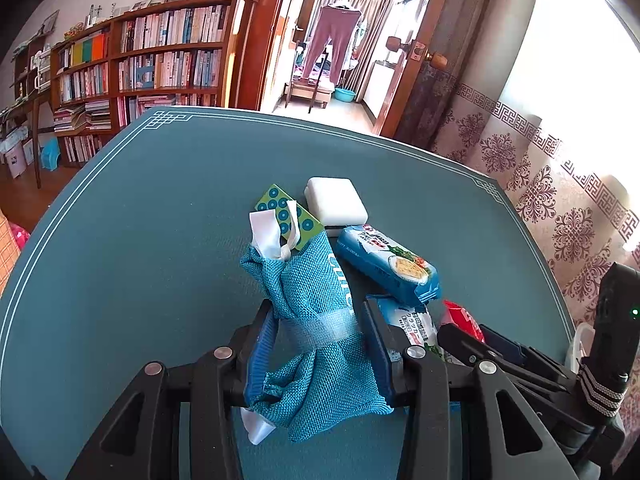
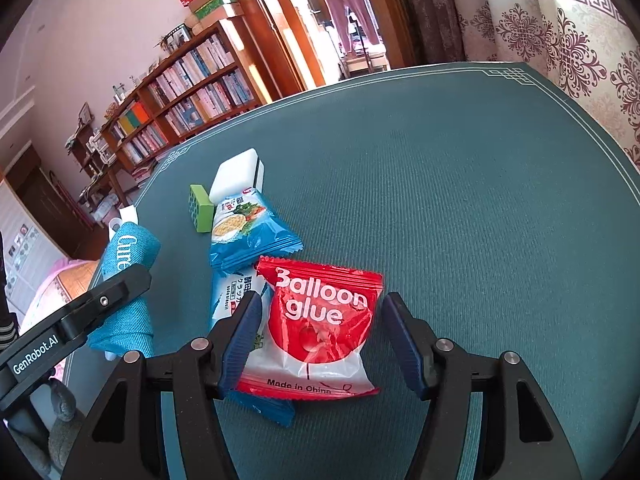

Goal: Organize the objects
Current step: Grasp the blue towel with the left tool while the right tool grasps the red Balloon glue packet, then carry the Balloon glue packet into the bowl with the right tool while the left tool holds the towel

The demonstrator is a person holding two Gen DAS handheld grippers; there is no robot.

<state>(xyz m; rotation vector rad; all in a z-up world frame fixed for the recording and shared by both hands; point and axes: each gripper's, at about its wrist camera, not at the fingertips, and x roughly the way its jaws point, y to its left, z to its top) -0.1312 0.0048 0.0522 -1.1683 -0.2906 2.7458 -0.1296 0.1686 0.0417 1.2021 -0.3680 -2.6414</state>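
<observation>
My left gripper pinches the rolled blue mesh cloth, parking it at nine o'clock of the snack cluster. Right gripper straddles the red balloon-glue packet, jaws apart, apparently not yet clamped.

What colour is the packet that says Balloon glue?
The crinkly plastic Balloon glue packet is red and white, clearest in the right wrist view.

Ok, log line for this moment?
left tool: shut on blue mesh pouch | right tool: open, straddling Balloon glue packet | table
</observation>
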